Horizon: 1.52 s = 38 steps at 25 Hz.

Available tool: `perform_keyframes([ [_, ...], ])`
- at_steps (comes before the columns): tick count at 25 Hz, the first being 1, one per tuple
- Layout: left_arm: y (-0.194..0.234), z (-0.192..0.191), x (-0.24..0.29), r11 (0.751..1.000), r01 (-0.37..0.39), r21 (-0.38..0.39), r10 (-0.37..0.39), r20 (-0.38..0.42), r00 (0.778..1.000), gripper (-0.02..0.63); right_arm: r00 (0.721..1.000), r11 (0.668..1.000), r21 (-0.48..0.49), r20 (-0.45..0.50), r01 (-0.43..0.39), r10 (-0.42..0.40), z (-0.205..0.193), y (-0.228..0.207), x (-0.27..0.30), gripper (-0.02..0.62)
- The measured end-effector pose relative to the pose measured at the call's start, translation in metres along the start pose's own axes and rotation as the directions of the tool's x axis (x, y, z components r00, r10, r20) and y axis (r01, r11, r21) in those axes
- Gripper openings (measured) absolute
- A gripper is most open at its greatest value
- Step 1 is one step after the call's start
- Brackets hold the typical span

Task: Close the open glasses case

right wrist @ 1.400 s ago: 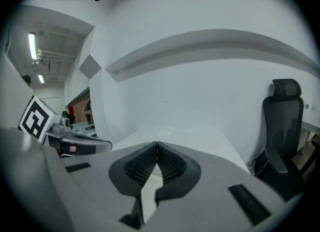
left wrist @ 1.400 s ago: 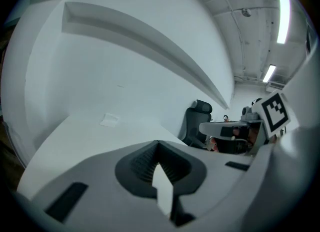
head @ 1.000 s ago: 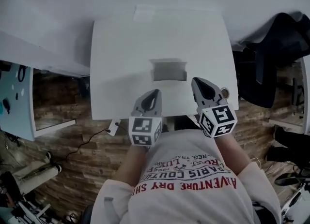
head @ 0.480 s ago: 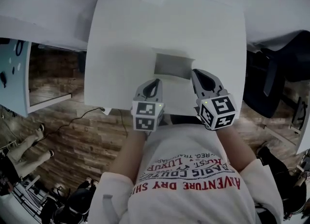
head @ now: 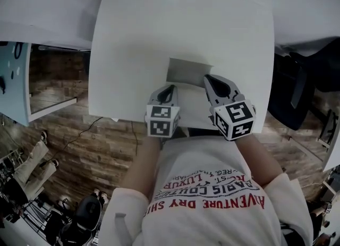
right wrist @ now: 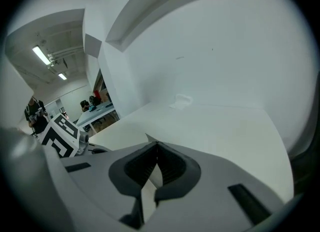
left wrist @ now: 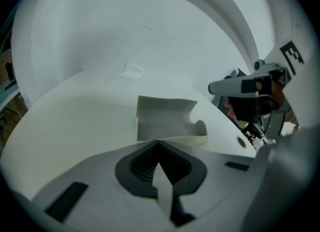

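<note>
Case open on bench. We hold left gripper and right gripper at its near side, fingers closed, empty, probably to nudge it shut.

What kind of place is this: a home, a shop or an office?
Probably an office or lab workroom: a plain white table, long ceiling lights, and people at a far desk in the right gripper view.
</note>
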<state>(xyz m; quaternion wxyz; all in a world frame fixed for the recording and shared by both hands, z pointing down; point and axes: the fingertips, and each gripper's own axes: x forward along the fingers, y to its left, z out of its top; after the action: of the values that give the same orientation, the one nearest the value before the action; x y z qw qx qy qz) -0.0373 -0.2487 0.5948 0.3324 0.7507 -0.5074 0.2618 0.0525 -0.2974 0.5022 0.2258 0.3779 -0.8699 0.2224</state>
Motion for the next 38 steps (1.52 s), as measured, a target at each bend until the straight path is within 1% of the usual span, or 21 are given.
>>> perform_keyframes([
  [3,0.007,0.0,0.004,1.0,-0.007,-0.013,0.007,-0.003,1.0,-0.003,1.0,1.0,-0.019,-0.013,0.017,-0.018,0.006,-0.008,0.006,0.012],
  [5,0.009,-0.002,0.006,1.0,-0.011,-0.014,0.011,-0.01,1.0,-0.003,0.999,0.999,-0.037,-0.039,0.024,-0.025,0.007,-0.014,0.011,0.012],
  [10,0.009,-0.004,0.008,1.0,0.0,-0.028,-0.001,-0.015,1.0,-0.003,0.997,0.995,-0.096,-0.072,0.029,-0.036,0.011,-0.029,0.024,0.012],
  [14,0.009,-0.004,0.009,0.999,0.013,-0.044,-0.014,-0.015,1.0,-0.003,0.993,0.995,-0.092,-0.109,0.039,-0.049,0.007,-0.038,0.035,0.012],
  [20,0.009,-0.004,0.009,0.998,0.021,-0.054,-0.022,-0.013,1.0,-0.003,0.979,0.996,-0.08,-0.197,0.027,-0.042,-0.009,-0.035,0.054,0.012],
  [24,0.009,-0.004,0.009,0.998,0.021,-0.058,-0.022,-0.013,1.0,-0.003,0.978,0.997,-0.07,-0.201,0.037,-0.051,-0.01,-0.037,0.056,0.012],
  [32,0.008,-0.002,0.009,0.998,0.03,-0.06,-0.031,-0.015,0.999,-0.003,0.978,0.999,-0.018,-0.204,0.031,-0.034,-0.015,-0.029,0.046,0.012],
  [38,0.009,-0.003,0.01,0.999,0.029,-0.042,-0.03,-0.019,0.999,-0.003,0.982,1.0,-0.007,-0.185,0.026,-0.026,-0.023,-0.02,0.041,0.012],
])
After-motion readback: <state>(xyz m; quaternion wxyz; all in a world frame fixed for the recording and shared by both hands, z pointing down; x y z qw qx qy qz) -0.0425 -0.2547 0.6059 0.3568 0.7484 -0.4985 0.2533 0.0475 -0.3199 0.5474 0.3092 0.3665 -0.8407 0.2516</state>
